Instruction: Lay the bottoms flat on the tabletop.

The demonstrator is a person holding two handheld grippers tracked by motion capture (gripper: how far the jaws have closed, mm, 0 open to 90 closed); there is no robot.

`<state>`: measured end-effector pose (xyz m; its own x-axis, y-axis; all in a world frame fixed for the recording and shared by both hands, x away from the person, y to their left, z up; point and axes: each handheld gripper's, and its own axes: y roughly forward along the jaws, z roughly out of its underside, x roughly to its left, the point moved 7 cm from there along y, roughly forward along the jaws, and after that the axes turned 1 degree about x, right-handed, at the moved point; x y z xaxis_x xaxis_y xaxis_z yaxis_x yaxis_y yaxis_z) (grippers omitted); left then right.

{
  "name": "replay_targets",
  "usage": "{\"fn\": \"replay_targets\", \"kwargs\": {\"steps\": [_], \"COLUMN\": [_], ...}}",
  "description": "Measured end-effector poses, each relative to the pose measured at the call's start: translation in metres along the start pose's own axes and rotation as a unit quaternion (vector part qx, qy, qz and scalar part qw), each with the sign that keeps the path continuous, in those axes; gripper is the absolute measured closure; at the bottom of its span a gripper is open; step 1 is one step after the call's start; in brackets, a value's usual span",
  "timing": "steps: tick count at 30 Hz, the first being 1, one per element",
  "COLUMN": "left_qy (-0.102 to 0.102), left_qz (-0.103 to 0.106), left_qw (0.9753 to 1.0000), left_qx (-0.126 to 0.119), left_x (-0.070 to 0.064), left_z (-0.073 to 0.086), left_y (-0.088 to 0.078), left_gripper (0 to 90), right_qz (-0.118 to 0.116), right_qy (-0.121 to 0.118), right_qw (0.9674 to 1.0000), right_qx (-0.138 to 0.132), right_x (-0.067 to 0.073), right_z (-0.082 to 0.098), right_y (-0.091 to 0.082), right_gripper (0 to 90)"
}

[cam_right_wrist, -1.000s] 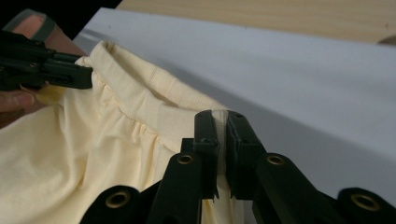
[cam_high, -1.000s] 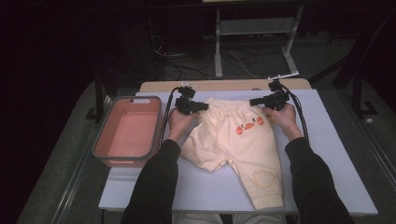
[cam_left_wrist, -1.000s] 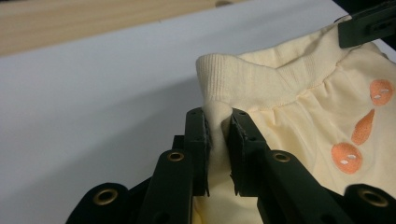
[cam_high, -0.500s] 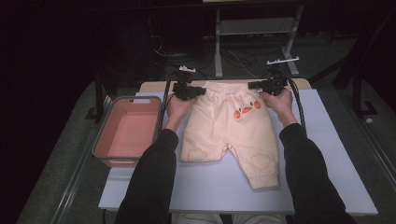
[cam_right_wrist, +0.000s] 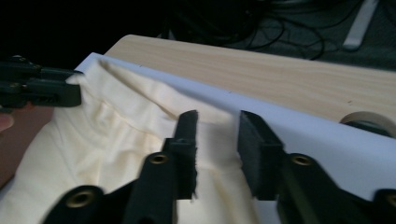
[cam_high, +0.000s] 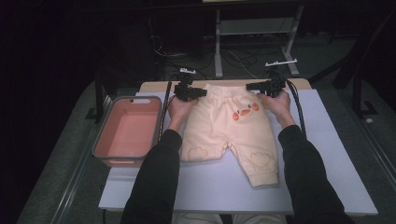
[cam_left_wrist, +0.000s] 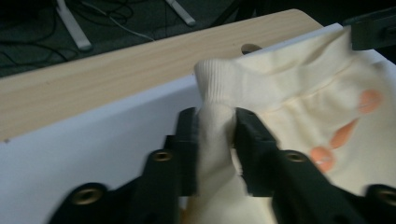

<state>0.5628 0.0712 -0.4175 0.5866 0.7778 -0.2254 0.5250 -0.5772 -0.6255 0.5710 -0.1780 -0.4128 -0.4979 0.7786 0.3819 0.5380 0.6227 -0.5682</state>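
One pair of cream baby trousers [cam_high: 229, 128] lies spread flat on the white surface [cam_high: 317, 140], waistband at the far edge and two legs pointing toward the person; the garment carries one orange print [cam_high: 243, 113] near the waist and two heart-shaped knee patches, one on each leg [cam_high: 198, 152] [cam_high: 259, 158]. Two tongs are at work, one at each end of the waistband; the left tongs [cam_high: 198, 92] sit at the waistband's left corner, the right tongs [cam_high: 252, 86] at its right corner, and both have just been opening.

In the left gripper view a bunched fold of the ribbed waistband [cam_left_wrist: 215, 93] stands up between the two black jaws of the left tongs [cam_left_wrist: 213, 135]; the cloth touches both inner faces, though whether the pads press it or merely flank it cannot be told. In the right gripper view the right tongs [cam_right_wrist: 217, 135] stand released, a clear gap between the jaws with the flat waistband cloth [cam_right_wrist: 140, 116] and the white surface showing through (nothing is pinched there).

One pink tub [cam_high: 129, 133] with a grey rim sits just left of the white surface, beside the person's left sleeve [cam_high: 156, 182]; a strip of pale wood [cam_high: 224, 84] shows beyond the far edge of the surface.
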Motion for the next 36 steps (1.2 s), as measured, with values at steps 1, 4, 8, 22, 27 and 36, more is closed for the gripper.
{"fn": "replay_targets", "kwargs": {"steps": [1,4,8,22,27,36], "left_qy": [-0.002,-0.017,-0.020,-0.033,-0.026,-0.007], "left_qz": [-0.001,0.008,0.018,0.059,0.073,0.083], "left_qw": [1.0000,0.9998,0.9996,0.9967,0.9958,0.9957], "left_qx": [-0.001,-0.008,-0.008,-0.044,-0.049,-0.043], "left_x": [0.000,0.000,0.001,-0.011,-0.021,-0.032], "left_z": [0.001,0.006,0.014,0.021,0.022,0.031], "left_y": [0.001,0.003,0.003,-0.010,-0.013,-0.020], "left_gripper": [59.5,51.3,43.7,31.1,27.7,16.4], "right_qz": [0.004,0.005,0.006,-0.014,-0.020,-0.030], "right_qy": [-0.005,-0.008,-0.006,-0.006,-0.010,-0.025], "right_qw": [1.0000,1.0000,1.0000,0.9999,0.9997,0.9989], "right_qx": [-0.004,0.000,-0.002,-0.001,0.008,0.026], "right_x": [0.000,0.000,0.000,0.007,0.014,0.031], "right_z": [0.001,0.006,0.016,0.040,0.051,0.070], "right_y": [-0.001,0.000,-0.002,-0.007,-0.004,-0.001], "right_gripper": [63.4,58.2,56.4,41.9,29.9,13.4]}}
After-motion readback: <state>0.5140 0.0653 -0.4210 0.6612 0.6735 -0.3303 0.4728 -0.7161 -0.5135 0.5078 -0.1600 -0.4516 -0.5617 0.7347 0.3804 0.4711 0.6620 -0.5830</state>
